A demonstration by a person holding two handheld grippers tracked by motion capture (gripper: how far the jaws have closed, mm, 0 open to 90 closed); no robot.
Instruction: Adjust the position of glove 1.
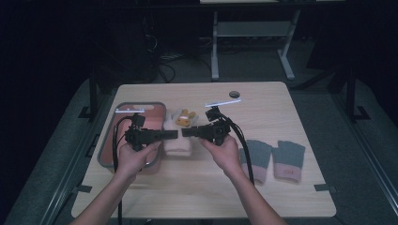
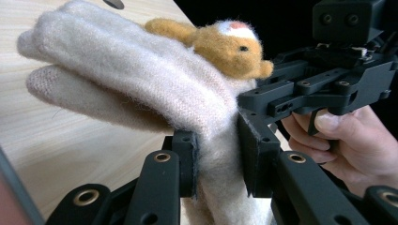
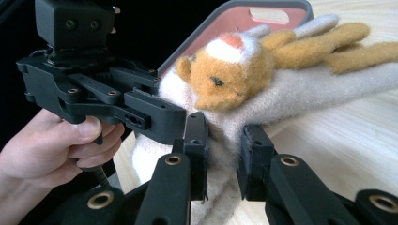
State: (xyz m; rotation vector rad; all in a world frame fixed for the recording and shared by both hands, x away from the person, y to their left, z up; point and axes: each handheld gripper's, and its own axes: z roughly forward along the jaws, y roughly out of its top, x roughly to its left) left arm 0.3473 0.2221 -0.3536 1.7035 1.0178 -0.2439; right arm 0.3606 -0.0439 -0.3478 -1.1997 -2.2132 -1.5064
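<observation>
A cream woolly mitten point(image 1: 178, 146) with an orange plush animal point(image 1: 184, 118) on it is at the table's middle left. My left gripper point(image 1: 172, 134) comes in from the left and is shut on the mitten's cuff point(image 2: 217, 164). My right gripper point(image 1: 187, 132) faces it from the right, shut on the same cuff point(image 3: 224, 140). In the left gripper view the mitten point(image 2: 122, 75) stretches away over the wood, with the animal point(image 2: 225, 44) on top and the right gripper point(image 2: 328, 89) close behind. The right gripper view has the animal point(image 3: 225, 75) above its jaws and the left gripper point(image 3: 103, 96) beside it.
A pink tray with a grey rim point(image 1: 141, 107) lies left of the mitten, partly under my left hand. Two grey gloves with pink cuffs point(image 1: 257, 158) point(image 1: 288, 160) lie at the right. A round hole point(image 1: 234, 94) sits near the table's far edge.
</observation>
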